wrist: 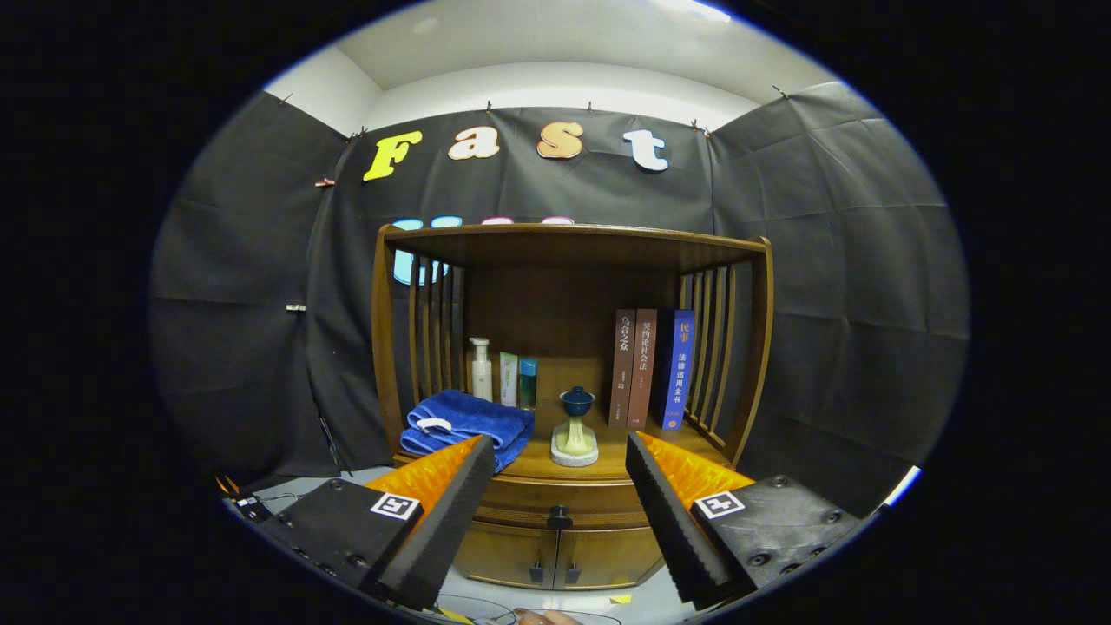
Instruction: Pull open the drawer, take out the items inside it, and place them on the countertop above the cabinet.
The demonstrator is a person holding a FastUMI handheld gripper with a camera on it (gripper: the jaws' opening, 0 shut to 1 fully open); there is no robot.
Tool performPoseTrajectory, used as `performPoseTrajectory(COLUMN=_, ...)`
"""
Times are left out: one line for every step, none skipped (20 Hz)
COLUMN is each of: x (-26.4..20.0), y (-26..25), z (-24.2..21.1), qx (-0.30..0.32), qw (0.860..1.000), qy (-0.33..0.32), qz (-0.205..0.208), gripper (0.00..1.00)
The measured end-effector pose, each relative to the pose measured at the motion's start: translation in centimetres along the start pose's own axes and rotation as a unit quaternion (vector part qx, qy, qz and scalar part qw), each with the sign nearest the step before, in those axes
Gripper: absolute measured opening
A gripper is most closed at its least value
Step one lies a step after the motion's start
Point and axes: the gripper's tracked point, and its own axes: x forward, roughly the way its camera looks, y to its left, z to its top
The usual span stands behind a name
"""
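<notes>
Facing the wooden cabinet (568, 347) from the gripper view, the gripper (560, 451) hangs with its jaws spread wide and nothing between them. The drawer (555, 503) sits closed under the countertop (621, 456), its small dark knob (560, 517) just ahead of the fingers and between them. On the countertop lie a folded blue towel (469, 425), three bottles (503, 375), a blue cup on a pale stand (575, 430) and three upright books (651, 369). Two lower doors (555, 555) are shut beneath the drawer.
</notes>
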Motion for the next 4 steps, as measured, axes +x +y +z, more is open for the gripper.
performPoseTrajectory(x=0.03, y=-0.08, z=0.05, qx=0.0, qw=1.0, qy=-0.001, qz=-0.001, gripper=0.99)
performPoseTrajectory(x=0.07, y=-0.18, z=0.11, qx=0.001, qw=1.0, qy=-0.002, qz=-0.003, gripper=0.99)
performPoseTrajectory(x=0.07, y=-0.33, z=0.19, qx=0.002, qw=1.0, qy=-0.002, qz=-0.006, gripper=0.99)
performPoseTrajectory(x=0.1, y=-0.4, z=0.28, qx=0.004, qw=1.0, qy=-0.003, qz=-0.007, gripper=0.99)
